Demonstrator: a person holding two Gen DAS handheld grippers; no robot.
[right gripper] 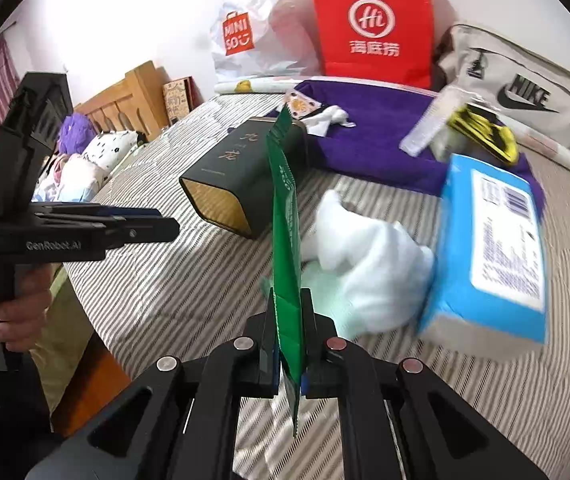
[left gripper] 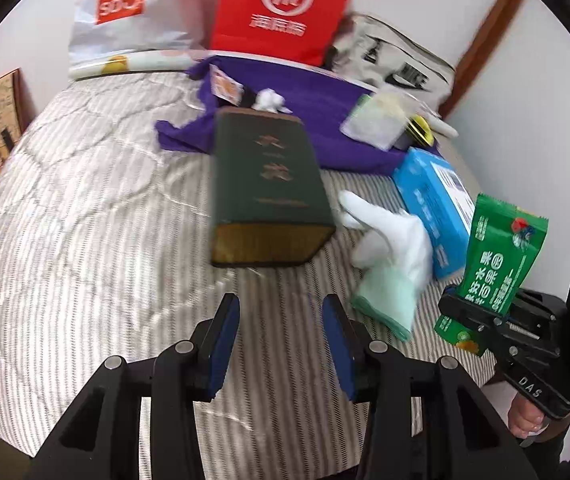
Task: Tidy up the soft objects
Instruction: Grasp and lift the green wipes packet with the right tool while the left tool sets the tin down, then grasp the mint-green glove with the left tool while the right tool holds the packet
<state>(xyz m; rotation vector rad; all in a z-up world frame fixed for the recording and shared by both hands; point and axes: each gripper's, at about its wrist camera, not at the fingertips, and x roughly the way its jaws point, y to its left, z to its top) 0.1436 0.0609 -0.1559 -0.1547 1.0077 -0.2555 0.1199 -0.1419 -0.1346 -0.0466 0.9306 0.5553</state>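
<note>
Green packet (right gripper: 285,216) clamped edge-on in right gripper (right gripper: 288,304), centre frame, raised over striped bed (right gripper: 157,292). Left gripper (left gripper: 281,312) part open, empty. Beyond: dark box (right gripper: 233,176), white cloth (right gripper: 369,256), blue box (right gripper: 493,248) right, purple towel (right gripper: 377,136) behind.

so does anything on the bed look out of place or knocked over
The dark green tin lies on its side on the striped bedspread, its gold end facing the camera. It is a hard box among soft things: a white glove and a purple cloth. Nothing looks spilled or damaged.
</note>
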